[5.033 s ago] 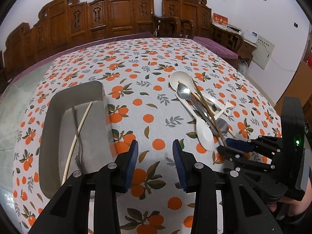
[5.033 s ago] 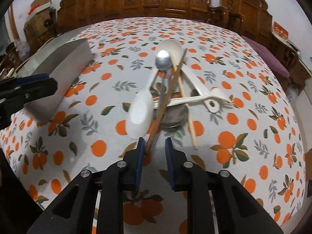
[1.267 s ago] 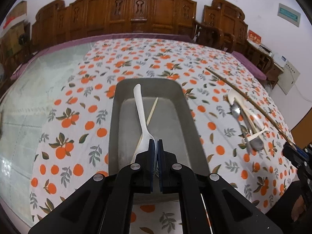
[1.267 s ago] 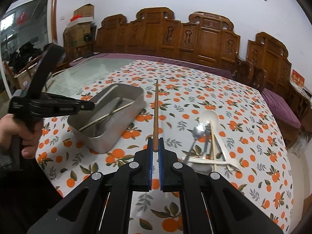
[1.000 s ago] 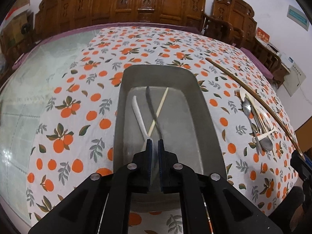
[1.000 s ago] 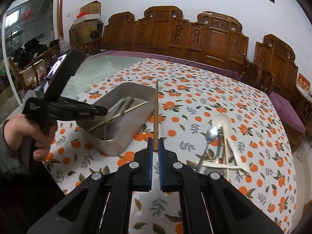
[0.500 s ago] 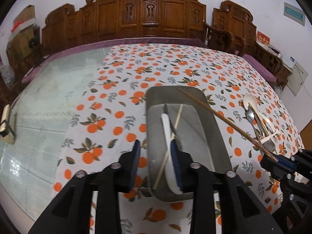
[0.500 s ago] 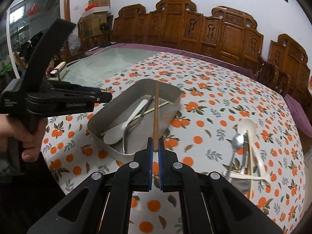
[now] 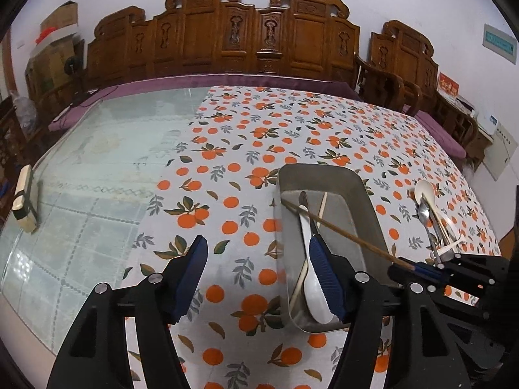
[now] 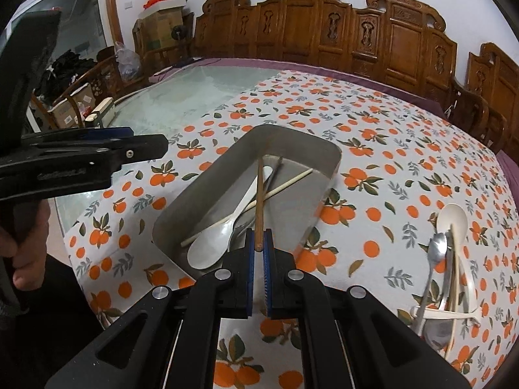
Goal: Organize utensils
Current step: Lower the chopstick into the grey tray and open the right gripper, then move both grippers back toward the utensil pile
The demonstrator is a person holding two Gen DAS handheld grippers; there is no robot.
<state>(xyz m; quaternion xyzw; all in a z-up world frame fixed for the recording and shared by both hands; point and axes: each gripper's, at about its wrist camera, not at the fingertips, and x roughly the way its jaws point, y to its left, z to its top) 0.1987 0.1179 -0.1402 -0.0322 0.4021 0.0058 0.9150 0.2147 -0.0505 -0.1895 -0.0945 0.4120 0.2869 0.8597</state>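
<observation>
Right wrist view shows the right gripper [image 10: 258, 253] pinched tight on the near end of a brown chopstick [image 10: 259, 201], and the stick reaches forward and down into the metal tray [image 10: 207, 181], its far tip close to the back wall. I think it is held by the end like this so the whole length can go in flat along the tray's long side and not catch on the rim. Inside the tray lie already a white spoon [image 10: 223, 230], a pale chopstick [image 10: 285, 183] that crosses it, and a darker metal utensil which I cannot name for sure. In the left wrist view the left gripper [image 9: 256, 275] hangs over the tablecloth [image 9: 227, 194] just beside the tray's left wall; its jaws are opening and nothing is between them, so it seems to give room to the other hand. The rest of the utensils, a pile of spoons and sticks [image 10: 451, 269], waits on the cloth well apart from the tray, toward the right edge of the table. For moving, the open space is good above the tray and on the cloth between tray and pile. The tight places are the tray's walls and the things that already cross inside, so the stick may rest on them, not on the bottom.
</observation>
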